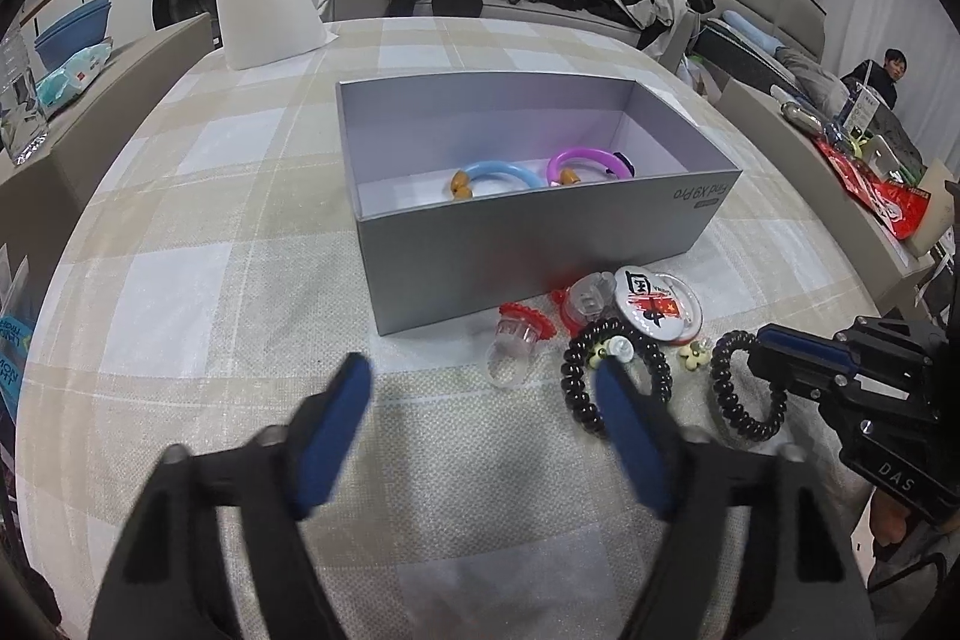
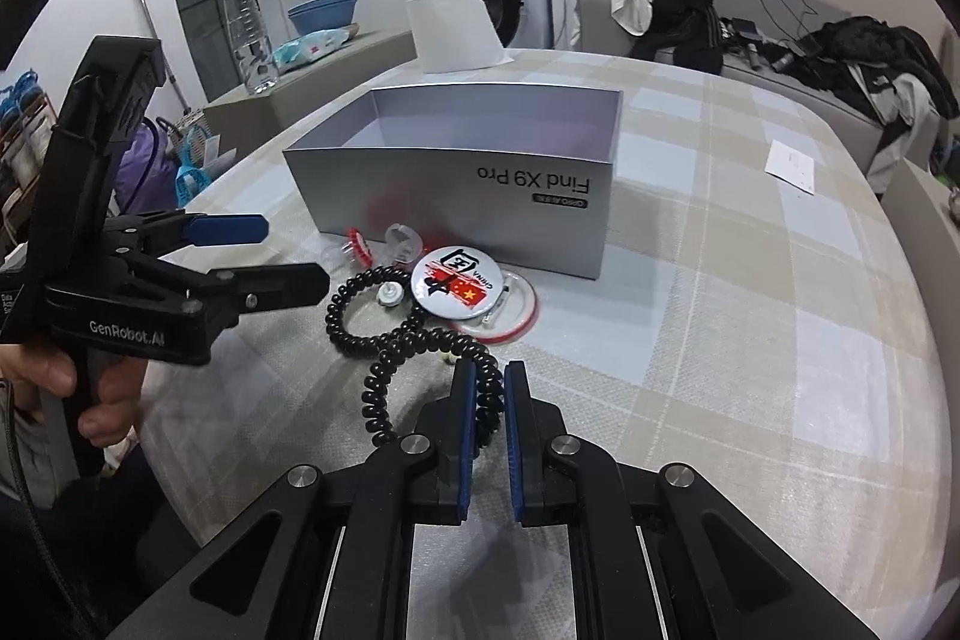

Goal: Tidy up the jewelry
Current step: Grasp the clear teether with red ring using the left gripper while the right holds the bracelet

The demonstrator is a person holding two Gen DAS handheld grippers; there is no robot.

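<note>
My right gripper (image 2: 487, 385) has its jaws clamped on the near coil bracelet (image 2: 384, 382) to lift it boxward (image 2: 456, 172); left gripper (image 1: 486, 394) waits, jaws apart (holding nothing).

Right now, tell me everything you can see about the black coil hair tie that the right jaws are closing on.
The black spiral hair tie is a glossy, plastic-looking telephone-cord coil forming an open loop. It lies flat on the checked tablecloth, in front of the grey box. The right gripper has its jaws pinched on the near right arc. Its far end touches or overlaps a second black coil tie.
</note>
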